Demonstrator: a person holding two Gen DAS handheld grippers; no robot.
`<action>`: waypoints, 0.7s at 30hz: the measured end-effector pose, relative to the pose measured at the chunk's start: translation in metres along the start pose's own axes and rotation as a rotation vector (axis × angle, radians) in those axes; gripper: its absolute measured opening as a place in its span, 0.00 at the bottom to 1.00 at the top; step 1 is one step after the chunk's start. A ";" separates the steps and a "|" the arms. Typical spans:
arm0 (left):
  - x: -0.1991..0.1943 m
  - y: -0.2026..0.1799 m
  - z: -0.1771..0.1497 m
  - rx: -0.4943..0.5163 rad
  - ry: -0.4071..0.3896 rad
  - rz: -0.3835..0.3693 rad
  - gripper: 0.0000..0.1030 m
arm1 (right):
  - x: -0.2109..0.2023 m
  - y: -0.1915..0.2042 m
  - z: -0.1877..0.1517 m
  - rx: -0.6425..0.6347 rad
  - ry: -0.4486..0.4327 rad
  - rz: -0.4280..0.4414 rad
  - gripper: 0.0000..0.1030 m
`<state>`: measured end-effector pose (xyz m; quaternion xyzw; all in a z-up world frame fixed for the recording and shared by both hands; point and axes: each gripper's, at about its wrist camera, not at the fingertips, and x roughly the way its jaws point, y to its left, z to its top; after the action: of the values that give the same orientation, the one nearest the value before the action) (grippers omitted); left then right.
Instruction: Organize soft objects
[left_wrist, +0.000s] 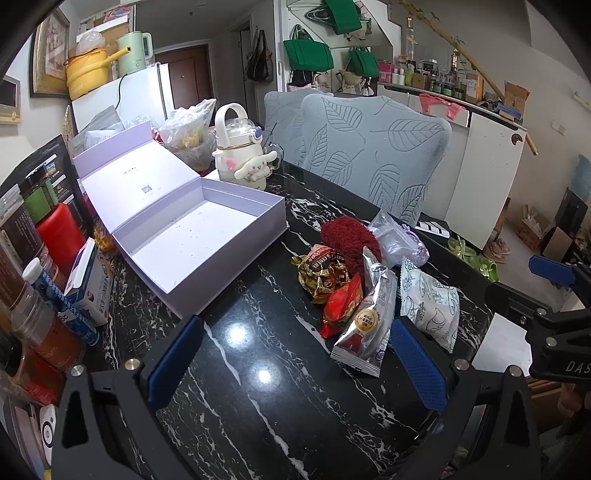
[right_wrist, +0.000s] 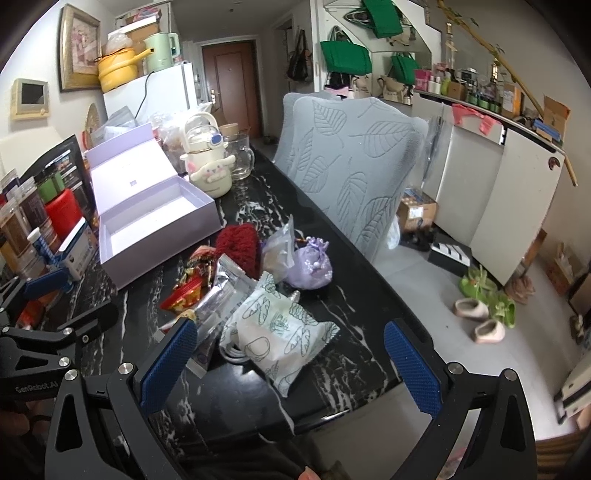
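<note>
Snack packs and soft items sit in one pile on the black marble table (left_wrist: 258, 369), toward its chair-side edge. Pile contents: red knit piece (left_wrist: 345, 236), lavender pouch (right_wrist: 314, 267), clear bag (right_wrist: 282, 243), gold wrapper (left_wrist: 321, 273), red wrapper (left_wrist: 341, 304), silver pack (left_wrist: 369, 321), white leaf-print pack (right_wrist: 280, 332). Most overlap or touch; pouch sits at the far side of the pile, nearest the chair (right_wrist: 351, 166).

Lavender box (left_wrist: 207, 236) is open, lid up, just beside the pile toward the cluttered edge. Bottle (left_wrist: 243, 151) with plush dog stands behind the box.

Left gripper (left_wrist: 295, 354) jaws wide, nothing between them, over bare table; silver pack just inside its right finger. Right gripper (right_wrist: 291, 365) jaws wide, holding nothing, leaf-print pack lying between the fingers at the near table edge.
</note>
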<state>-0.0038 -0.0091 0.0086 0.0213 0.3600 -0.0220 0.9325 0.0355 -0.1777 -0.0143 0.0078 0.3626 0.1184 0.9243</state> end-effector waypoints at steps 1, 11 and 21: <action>0.000 0.000 0.000 0.001 -0.001 -0.001 1.00 | 0.000 0.000 0.000 0.000 -0.001 0.000 1.00; -0.005 -0.003 -0.002 0.004 -0.008 -0.009 1.00 | -0.008 -0.001 -0.002 -0.002 -0.015 -0.008 1.00; -0.008 -0.002 -0.004 0.000 -0.012 -0.004 1.00 | -0.011 0.002 -0.005 -0.011 -0.024 -0.004 1.00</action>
<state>-0.0130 -0.0107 0.0112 0.0202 0.3545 -0.0241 0.9345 0.0241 -0.1790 -0.0104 0.0035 0.3510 0.1185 0.9288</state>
